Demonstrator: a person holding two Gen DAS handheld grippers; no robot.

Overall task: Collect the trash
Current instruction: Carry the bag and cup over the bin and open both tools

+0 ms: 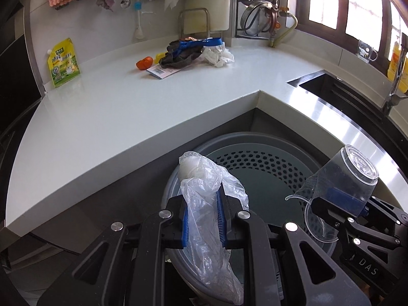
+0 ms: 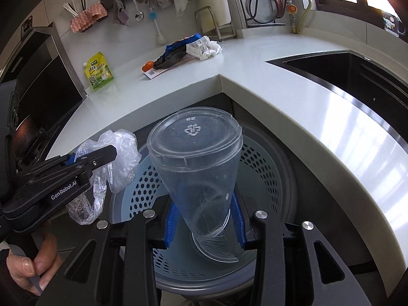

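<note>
A white L-shaped kitchen counter (image 1: 107,107) wraps an inner corner, with a dark sink (image 2: 339,74) set into its right run and windows above. Utensils and cloths hang on the back wall. Below the corner stands a round grey bin (image 2: 265,168) with a perforated inner wall. On the counter's far side lie a heap of dark and white cloths (image 1: 193,53), a yellow-green pouch (image 1: 62,63) leaning on the wall, and a small orange item (image 1: 144,62). Over the bin, the left gripper (image 1: 204,219) pinches a crumpled clear plastic bag (image 1: 204,199) between its blue pads. Just beside it, the right gripper (image 2: 204,219) clamps a clear plastic cup (image 2: 196,163), base pointing away from the camera.
</note>
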